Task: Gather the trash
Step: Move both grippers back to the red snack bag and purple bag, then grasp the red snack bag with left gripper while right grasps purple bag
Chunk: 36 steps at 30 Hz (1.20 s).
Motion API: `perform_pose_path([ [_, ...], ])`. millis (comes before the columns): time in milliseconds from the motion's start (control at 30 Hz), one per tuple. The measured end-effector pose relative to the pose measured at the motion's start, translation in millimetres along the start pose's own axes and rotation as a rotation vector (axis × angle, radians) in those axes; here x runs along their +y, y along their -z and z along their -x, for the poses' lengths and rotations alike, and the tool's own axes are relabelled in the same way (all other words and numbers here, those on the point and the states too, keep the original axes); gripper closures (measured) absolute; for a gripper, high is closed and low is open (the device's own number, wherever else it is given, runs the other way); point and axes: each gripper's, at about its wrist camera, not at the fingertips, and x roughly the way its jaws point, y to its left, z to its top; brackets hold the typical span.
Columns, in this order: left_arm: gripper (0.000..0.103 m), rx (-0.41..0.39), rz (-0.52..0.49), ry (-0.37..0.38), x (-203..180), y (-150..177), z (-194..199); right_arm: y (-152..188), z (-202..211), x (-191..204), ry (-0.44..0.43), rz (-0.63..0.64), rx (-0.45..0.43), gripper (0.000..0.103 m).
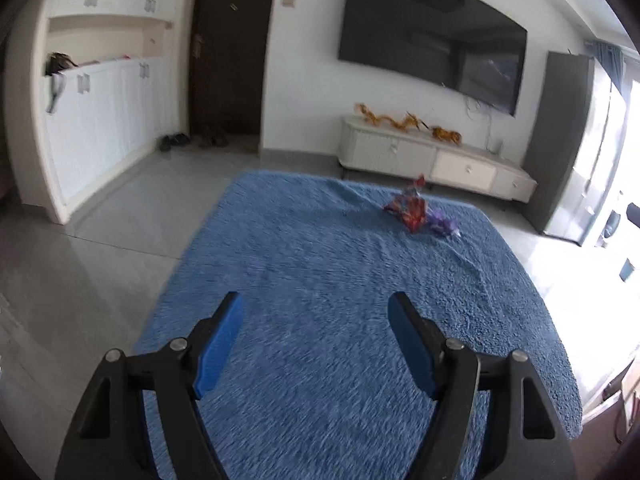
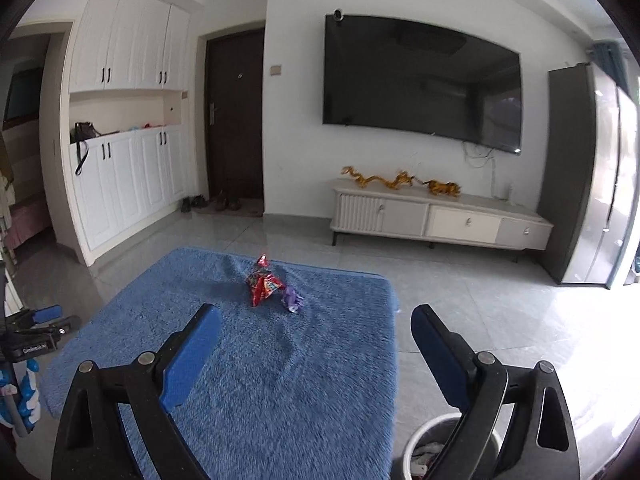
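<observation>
A crumpled red wrapper (image 1: 410,208) (image 2: 263,282) and a smaller purple wrapper (image 1: 444,226) (image 2: 292,298) lie side by side at the far end of a blue shaggy cloth (image 1: 340,320) (image 2: 248,360) that covers a table. My left gripper (image 1: 316,308) is open and empty, held above the near part of the cloth, well short of the wrappers. My right gripper (image 2: 316,320) is open and empty, over the cloth's right side. The left gripper also shows at the left edge of the right wrist view (image 2: 40,320). A white trash bin (image 2: 416,448) with trash inside stands below my right gripper.
Grey tiled floor (image 2: 460,300) surrounds the table. A white TV cabinet (image 2: 440,220) with golden dragon ornaments (image 2: 396,180) stands under a wall-mounted TV (image 2: 420,80). White cupboards (image 2: 120,160) and a dark door (image 2: 236,116) are at the left; a grey fridge (image 2: 588,176) at the right.
</observation>
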Motion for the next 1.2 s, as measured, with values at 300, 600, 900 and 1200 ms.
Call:
perform_pose_path([
  [300,0.03,0.094,-0.08,0.157,-49.9,-65.2,-111.9,-1.7,-139.2,-10.5,-0.143,-0.05,0.124,0.028],
  [600,0.03,0.171,-0.037,0.287,-105.5,-135.4,-243.6,13.9,-249.0,-15.8,-0.204,-0.059,0.26,0.033],
  [900,0.031,0.298,0.006,0.319,-119.5,-147.4,-330.0,23.5,-316.2,-16.1,-0.228,-0.076,0.358,0.045],
  [1200,0.073,0.325,0.071,0.339,-92.6,-120.2,-326.7,39.0,-304.8,-20.9,-0.224,-0.102,0.379,0.067],
])
